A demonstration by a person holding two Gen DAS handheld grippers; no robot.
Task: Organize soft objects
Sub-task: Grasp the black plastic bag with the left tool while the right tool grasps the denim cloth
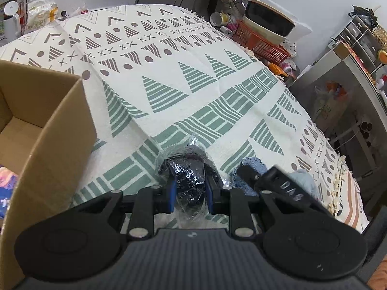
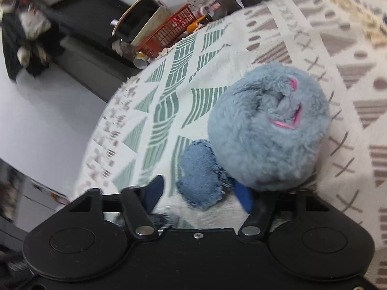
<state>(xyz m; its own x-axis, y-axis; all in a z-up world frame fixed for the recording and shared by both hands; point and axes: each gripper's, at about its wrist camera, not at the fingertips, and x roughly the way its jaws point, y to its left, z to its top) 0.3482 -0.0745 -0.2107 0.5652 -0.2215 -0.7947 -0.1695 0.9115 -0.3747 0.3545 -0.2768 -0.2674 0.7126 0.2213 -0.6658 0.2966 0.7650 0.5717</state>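
Observation:
In the left wrist view, my left gripper (image 1: pixel 191 184) is shut on a dark glittery soft item wrapped in clear plastic (image 1: pixel 187 169), low over the patterned cloth (image 1: pixel 169 60). An open cardboard box (image 1: pixel 53 130) stands just to its left, with something colourful inside. The right gripper (image 1: pixel 278 181) shows beside it as a black body over a denim piece (image 1: pixel 249 169). In the right wrist view, my right gripper (image 2: pixel 198 186) is open, with the blue denim piece (image 2: pixel 200 174) lying between its fingers. A fluffy grey-blue plush ball (image 2: pixel 268 130) rests against the right finger.
A red basket (image 1: pixel 261 43) holding a dark bowl sits at the table's far right edge among bottles and cans. A metal cabinet (image 1: pixel 338 96) stands beyond the right edge. A white jug (image 1: pixel 12 21) and packets are at the far left.

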